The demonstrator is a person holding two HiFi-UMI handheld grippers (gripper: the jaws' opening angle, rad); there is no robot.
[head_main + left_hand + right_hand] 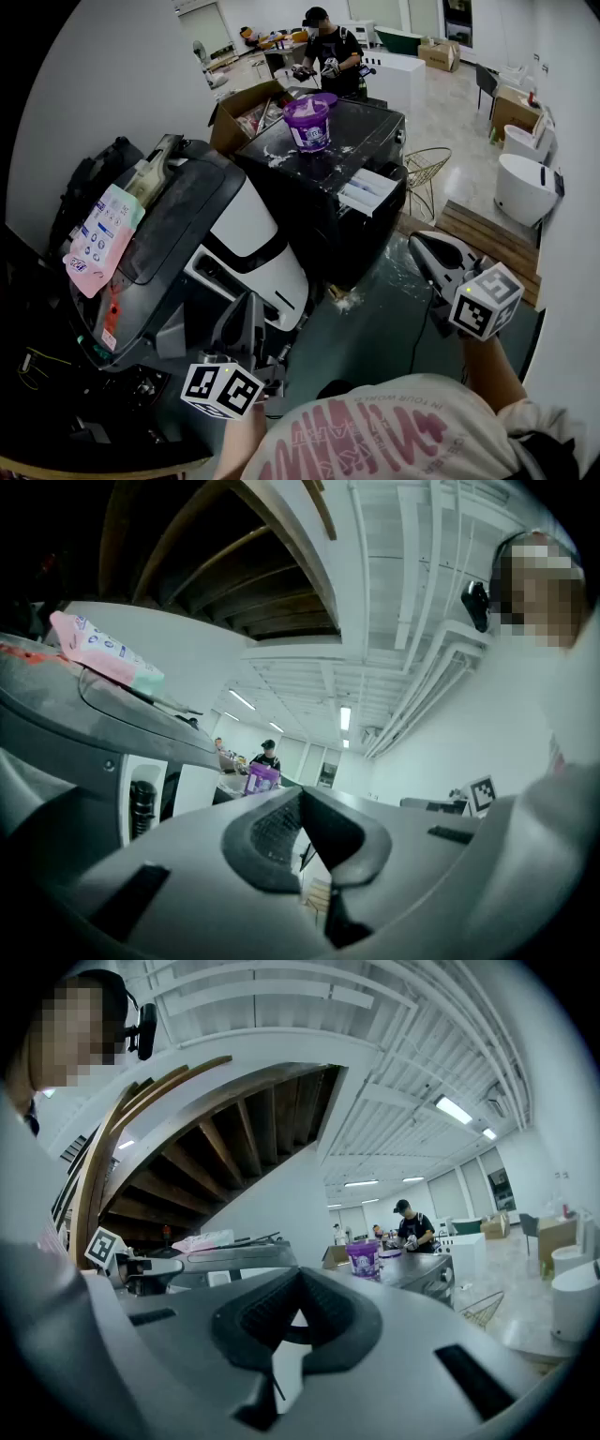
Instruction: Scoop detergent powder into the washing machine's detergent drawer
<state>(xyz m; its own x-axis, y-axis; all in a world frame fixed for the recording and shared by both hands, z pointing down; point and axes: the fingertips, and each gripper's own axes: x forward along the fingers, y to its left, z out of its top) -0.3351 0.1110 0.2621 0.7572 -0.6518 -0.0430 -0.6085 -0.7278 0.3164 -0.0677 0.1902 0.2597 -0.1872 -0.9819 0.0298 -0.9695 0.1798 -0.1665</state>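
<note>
On top of the dark washing machine (375,131) stands a purple detergent tub (309,122), white powder scattered around it; the machine's white drawer (367,192) juts open. Left hand-held gripper (300,791) and right hand-held gripper (301,1272) are clenched, empty

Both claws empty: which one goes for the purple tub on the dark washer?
Right, probably. The right claw is nearer the dark washer and its open drawer; the left claw sits by the white machine.
</note>
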